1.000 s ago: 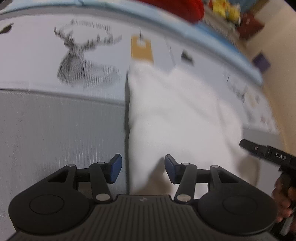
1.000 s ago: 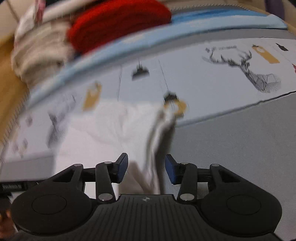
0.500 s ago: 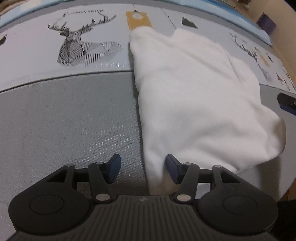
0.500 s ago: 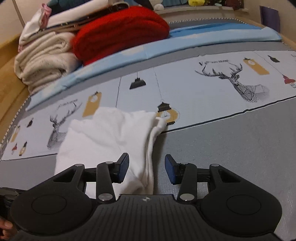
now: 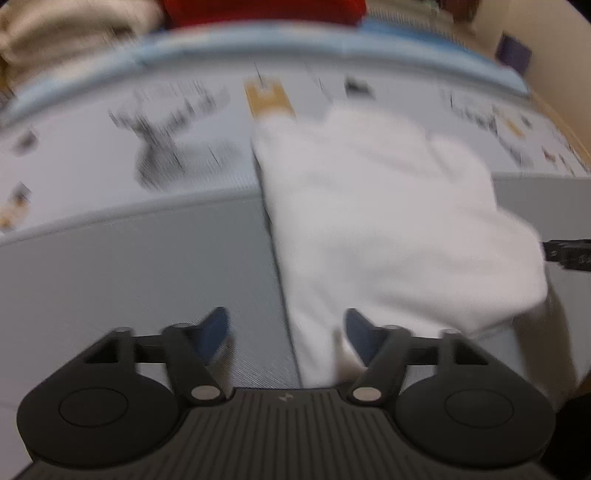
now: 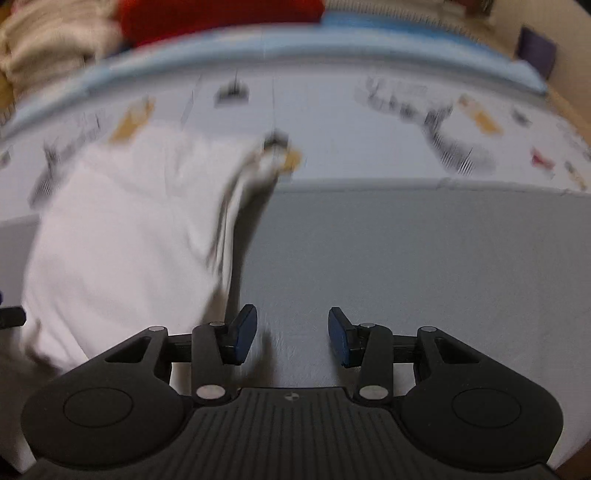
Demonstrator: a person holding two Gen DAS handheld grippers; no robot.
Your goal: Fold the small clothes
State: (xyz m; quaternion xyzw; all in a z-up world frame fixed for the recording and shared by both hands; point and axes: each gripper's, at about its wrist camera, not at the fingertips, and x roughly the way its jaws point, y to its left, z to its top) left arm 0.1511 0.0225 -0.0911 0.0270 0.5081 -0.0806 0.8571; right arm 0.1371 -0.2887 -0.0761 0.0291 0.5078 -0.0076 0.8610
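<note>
The left gripper (image 5: 284, 328) has its jaws apart, and the near end of the white garment (image 5: 388, 221) runs down between them. Blur and the gripper body hide whether the cloth touches either blue pad, though it lies close against the right-hand one. The right gripper (image 6: 291, 332) also has its jaws apart, with only the grey mat (image 6: 406, 251) showing between them; the garment (image 6: 122, 229) lies just beside its left finger, its layered edge rising in a blurred ridge towards the far side.

The garment lies across the line where the mat's grey near part meets its pale printed far part, folded into a rough block. In the left view its right-hand near corner bulges and droops, and the cloth below is cut off by the gripper body. A dark tip of the right gripper pokes in at that view's right edge, touching or nearly touching this corner; I cannot tell which.

Both views are smeared by motion. The deer print (image 5: 173, 147) and a tan tag (image 5: 269, 99) on the mat can just be made out, the tag just beyond the garment's far corner. Beyond the mat's blue far border lie a red bundle (image 6: 221, 14) and beige folded cloth (image 6: 48, 44), both cropped and blurred.
</note>
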